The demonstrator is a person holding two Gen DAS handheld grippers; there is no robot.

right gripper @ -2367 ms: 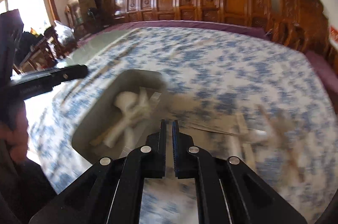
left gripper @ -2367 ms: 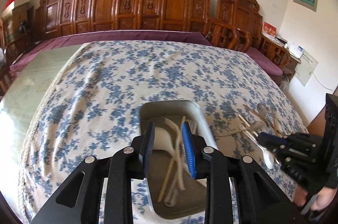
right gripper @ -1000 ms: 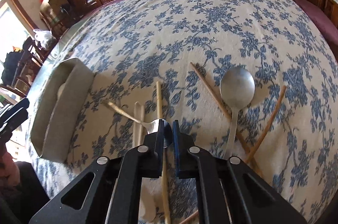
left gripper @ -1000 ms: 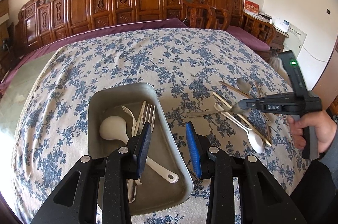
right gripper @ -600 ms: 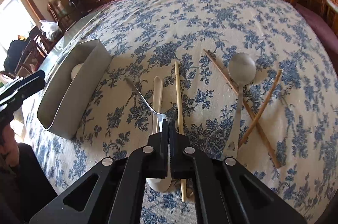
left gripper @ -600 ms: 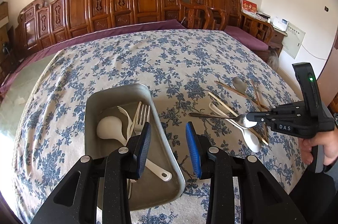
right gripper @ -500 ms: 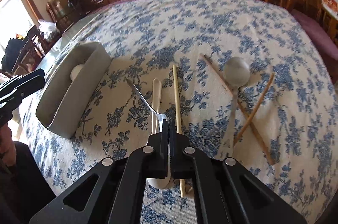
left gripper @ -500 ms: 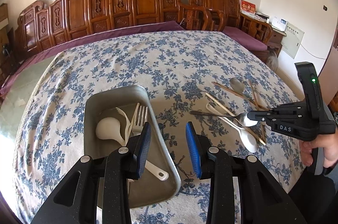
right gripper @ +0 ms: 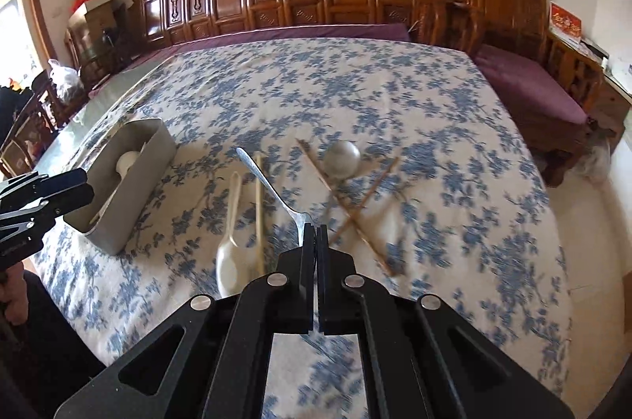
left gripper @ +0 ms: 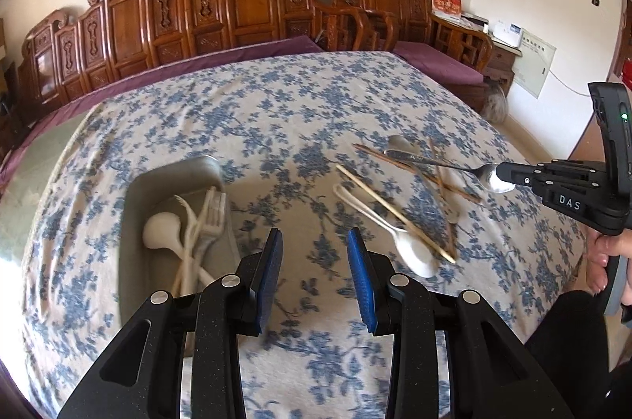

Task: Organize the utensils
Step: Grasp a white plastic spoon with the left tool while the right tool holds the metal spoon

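The right gripper (right gripper: 316, 233) pinches the bowl end of a small metal spoon (right gripper: 272, 188), which is clear of the blue-flowered tablecloth (right gripper: 355, 91), its handle slanting toward the grey bin (right gripper: 130, 182). The left gripper (left gripper: 316, 273) hovers with blue pads apart and nothing between them, just beside that bin, which holds white utensils (left gripper: 185, 233). A white spoon (right gripper: 229, 253), chopsticks (right gripper: 258, 209) and a larger metal spoon (right gripper: 341, 158) lie on the cloth.
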